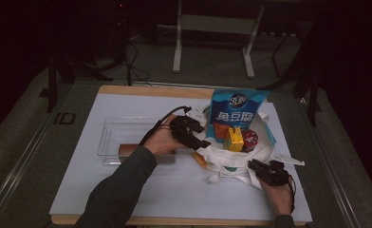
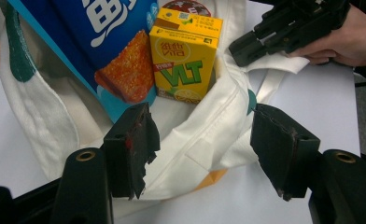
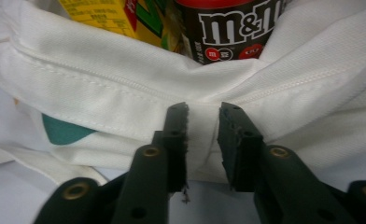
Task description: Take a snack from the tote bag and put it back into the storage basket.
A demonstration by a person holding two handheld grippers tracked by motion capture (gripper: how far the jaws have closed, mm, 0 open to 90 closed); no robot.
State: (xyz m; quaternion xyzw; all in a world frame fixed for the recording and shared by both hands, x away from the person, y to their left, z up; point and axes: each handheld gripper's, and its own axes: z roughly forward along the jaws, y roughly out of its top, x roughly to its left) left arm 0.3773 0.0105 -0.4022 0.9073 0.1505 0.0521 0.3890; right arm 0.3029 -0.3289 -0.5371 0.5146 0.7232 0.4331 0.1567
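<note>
White tote bag [image 2: 204, 140] with teal patches; blue snack packet [image 1: 237, 110], white lettering; yellow drink carton [image 2: 185, 63], green lettering; brown M&M's container [image 3: 228, 28]; black grippers.

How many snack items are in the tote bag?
3: blue chip bag at the back, yellow juice box in front, M&M's pack beside it. Others may sit hidden below.

high view: dim, dark surroundings, soft | gripper views: brighter, evenly lit, near edges blurred
</note>
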